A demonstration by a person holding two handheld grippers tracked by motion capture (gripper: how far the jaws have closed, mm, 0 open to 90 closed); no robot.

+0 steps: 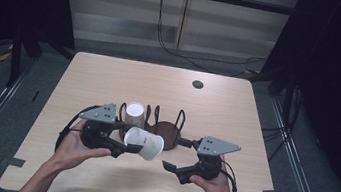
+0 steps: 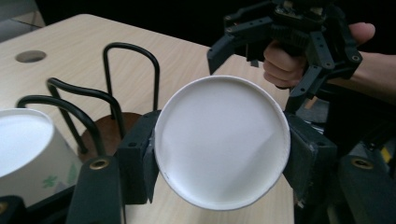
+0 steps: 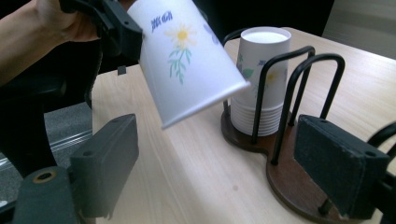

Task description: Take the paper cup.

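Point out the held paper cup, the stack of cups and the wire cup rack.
held paper cup (image 3: pixel 187 60), right gripper view, flowered side wall
stack of cups (image 3: pixel 261 70), right gripper view, top cup's wall
wire cup rack (image 1: pixel 167 131), high view, brown wooden base

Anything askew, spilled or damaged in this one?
Nothing spilled or damaged. The left gripper holds a paper cup tipped on its side above the table; the cup stack stands upright in its holder.

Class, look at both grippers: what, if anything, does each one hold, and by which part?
The left gripper holds a paper cup tilted on its side, clamped across its narrow closed end. The right gripper is open and holds nothing.
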